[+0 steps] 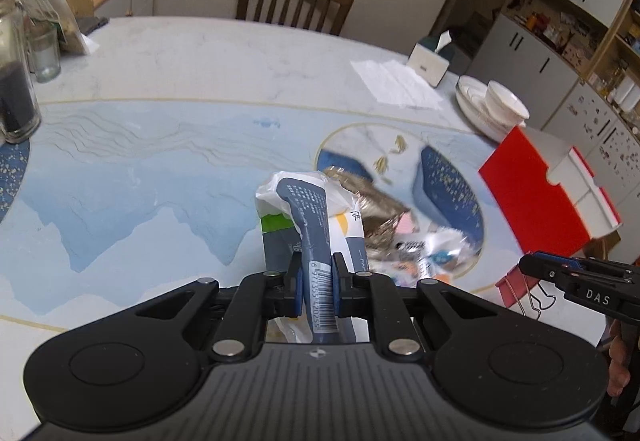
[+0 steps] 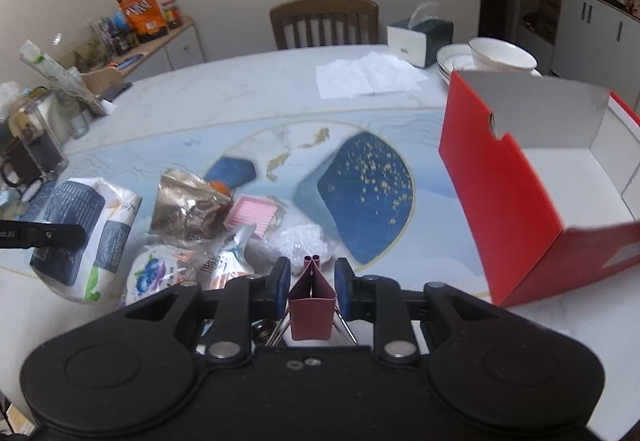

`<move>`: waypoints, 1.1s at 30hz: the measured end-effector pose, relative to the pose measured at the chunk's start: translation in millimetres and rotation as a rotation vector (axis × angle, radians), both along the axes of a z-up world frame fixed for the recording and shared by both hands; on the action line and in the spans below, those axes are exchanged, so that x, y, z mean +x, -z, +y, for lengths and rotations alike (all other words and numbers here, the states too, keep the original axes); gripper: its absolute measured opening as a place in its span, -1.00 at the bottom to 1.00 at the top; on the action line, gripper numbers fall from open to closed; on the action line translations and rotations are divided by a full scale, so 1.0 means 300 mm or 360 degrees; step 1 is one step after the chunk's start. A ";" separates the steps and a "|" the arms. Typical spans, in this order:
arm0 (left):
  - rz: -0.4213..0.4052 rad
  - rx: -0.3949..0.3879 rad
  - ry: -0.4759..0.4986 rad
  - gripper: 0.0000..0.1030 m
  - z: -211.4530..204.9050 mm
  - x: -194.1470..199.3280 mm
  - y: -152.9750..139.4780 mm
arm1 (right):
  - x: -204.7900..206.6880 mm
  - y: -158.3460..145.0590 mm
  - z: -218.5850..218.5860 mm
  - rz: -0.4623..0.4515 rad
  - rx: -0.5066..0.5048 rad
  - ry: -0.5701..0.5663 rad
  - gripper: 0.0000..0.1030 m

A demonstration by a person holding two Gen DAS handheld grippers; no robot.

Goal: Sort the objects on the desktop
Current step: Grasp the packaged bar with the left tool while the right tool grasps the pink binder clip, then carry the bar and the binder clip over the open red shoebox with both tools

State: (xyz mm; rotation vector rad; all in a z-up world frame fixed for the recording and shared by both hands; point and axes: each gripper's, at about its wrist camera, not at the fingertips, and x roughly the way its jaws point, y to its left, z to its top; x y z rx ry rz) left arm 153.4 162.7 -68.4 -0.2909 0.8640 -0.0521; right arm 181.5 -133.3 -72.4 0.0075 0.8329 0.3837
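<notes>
My left gripper (image 1: 317, 261) is shut on a white, blue and green tissue pack (image 1: 308, 201), pinching it at the barcode seam and holding it just above the table. In the right wrist view that pack (image 2: 112, 233) hangs at the far left, with the left gripper (image 2: 76, 231) on it. Between the fingers of my right gripper (image 2: 312, 273) is a dark red binder clip (image 2: 311, 305), and the gripper is shut on it. The left wrist view shows the right gripper (image 1: 528, 266) at the right edge, the clip (image 1: 514, 287) under it. An open red box (image 2: 520, 201), white inside, stands at the right.
A pile lies on the table: a gold foil bag (image 2: 188, 205), a pink item (image 2: 252, 215), a blueberry packet (image 2: 152, 273) and a clear plastic bag (image 2: 300, 241). Further back are a sheet of paper (image 2: 368, 75), a tissue box (image 2: 416, 37), stacked bowls (image 2: 500, 55) and a chair (image 2: 324, 21). Glass jars (image 1: 16, 93) stand at the left.
</notes>
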 end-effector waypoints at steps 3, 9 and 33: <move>-0.0035 -0.0009 0.0003 -0.77 -0.043 -0.001 -0.040 | 0.010 -0.042 -0.040 -0.0020 0.0037 -0.0031 -0.57; -0.0083 -0.0058 0.0083 -0.77 -0.163 0.027 -0.113 | 0.030 -0.135 -0.119 -0.0083 0.0081 -0.0075 -0.57; -0.0209 -0.0008 0.0495 -0.76 -0.720 0.270 -0.223 | 0.224 -0.287 -0.547 -0.0333 -0.0015 0.0075 -0.57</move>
